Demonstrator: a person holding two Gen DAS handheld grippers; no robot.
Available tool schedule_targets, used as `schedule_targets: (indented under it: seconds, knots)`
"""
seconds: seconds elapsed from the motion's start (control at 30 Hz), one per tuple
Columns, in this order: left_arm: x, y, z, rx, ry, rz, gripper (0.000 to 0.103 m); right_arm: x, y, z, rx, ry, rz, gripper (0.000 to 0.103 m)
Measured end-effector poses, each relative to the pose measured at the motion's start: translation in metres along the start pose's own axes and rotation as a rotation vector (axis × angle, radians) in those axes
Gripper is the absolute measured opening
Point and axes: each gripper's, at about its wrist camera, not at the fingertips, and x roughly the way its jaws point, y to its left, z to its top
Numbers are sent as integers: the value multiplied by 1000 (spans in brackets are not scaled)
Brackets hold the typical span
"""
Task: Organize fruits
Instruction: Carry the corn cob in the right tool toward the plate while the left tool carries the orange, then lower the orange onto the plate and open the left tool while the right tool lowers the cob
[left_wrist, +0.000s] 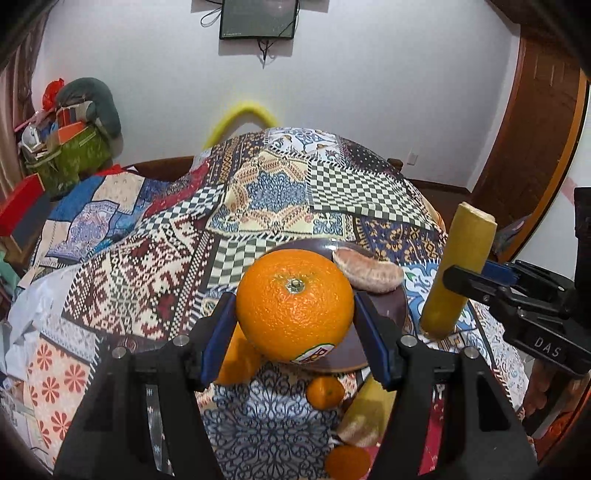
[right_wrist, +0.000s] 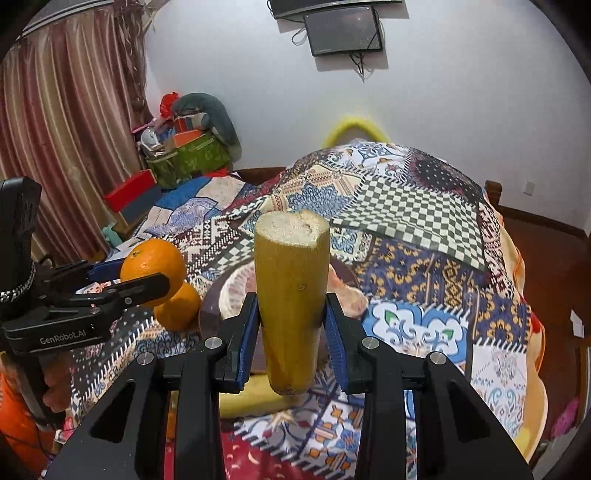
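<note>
Both tools tilt downward, the left tool (left_wrist: 295, 317) clamped wide, the right tool (right_wrist: 291, 325) clamped narrower.

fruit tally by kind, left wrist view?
Large oranges: 2
Small mandarins: 2
Peeled citrus pieces: 2
Sugarcane piece: 1
Banana: 1
Total: 8

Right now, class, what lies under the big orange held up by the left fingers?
Another orange fruit and the dark brown plate show below the big orange; the plate's middle is hidden.
</note>
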Motion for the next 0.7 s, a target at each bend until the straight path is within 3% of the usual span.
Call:
schedule_targets:
  seconds: [0.4,0.7]
  knots:
    - [24,6,21,-15,-7,-3,63,32,0,14,-24,23,12,32]
    - [56,9,28,-27,29,-6,63,59,-4,15,-40,73,29,32]
